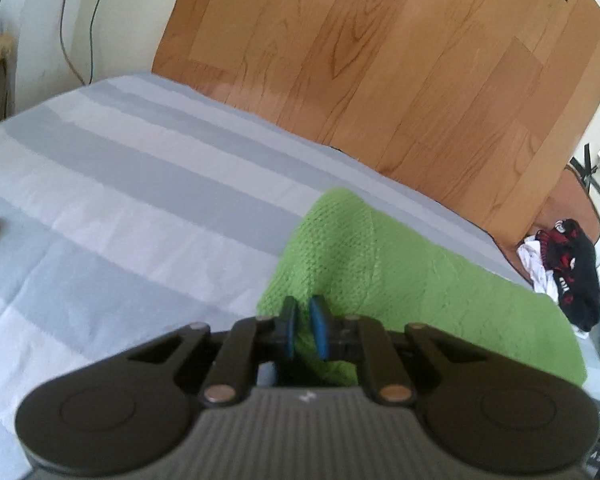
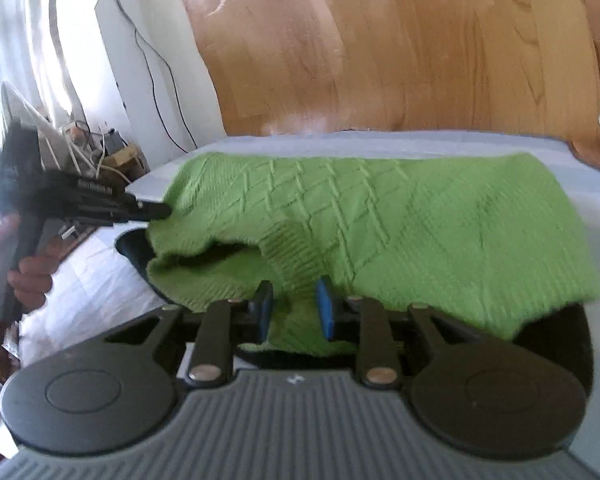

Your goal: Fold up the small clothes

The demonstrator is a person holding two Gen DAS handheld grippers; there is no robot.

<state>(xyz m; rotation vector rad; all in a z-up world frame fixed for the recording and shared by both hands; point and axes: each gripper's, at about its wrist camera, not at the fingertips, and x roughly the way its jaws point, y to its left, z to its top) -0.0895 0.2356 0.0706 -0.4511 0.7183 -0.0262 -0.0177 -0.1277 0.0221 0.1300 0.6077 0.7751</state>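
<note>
A bed (image 1: pixel 120 184) with a grey and white striped cover fills the lower left of the left wrist view, and wooden floorboards (image 1: pixel 380 60) run across the top. At the right edge of that view a heap of black, red and white clothes (image 1: pixel 560 264) lies on the floor just beyond the bed's corner. Thin cables (image 1: pixel 76 20) hang down the pale wall in the upper left. In the right wrist view, at the left edge, a clutter of cords and small boxes (image 2: pixel 100 148) sits by a curtain.

The green knitted sweater (image 2: pixel 380 216) lies spread across the bed in the middle of the right wrist view, its ribbed opening turned toward the lower centre. Nothing lies on top of it.

The left tool (image 1: pixel 302 330) has its blue pads nearly pressed together, pinching an edge of the sweater that rises between them. From the right wrist view the same left tool (image 2: pixel 156 211) shows at mid left, its black tip at the sweater's left edge, with the person's hand (image 2: pixel 32 276) wrapped round the grip. The right tool (image 2: pixel 294 312) stands partly spread, with a fold of green knit between its pads, and the pads appear to bear on it.

Both views are blurred. The sweater's near hem is hidden behind the tool bodies, and its sleeves cannot be made out.
</note>
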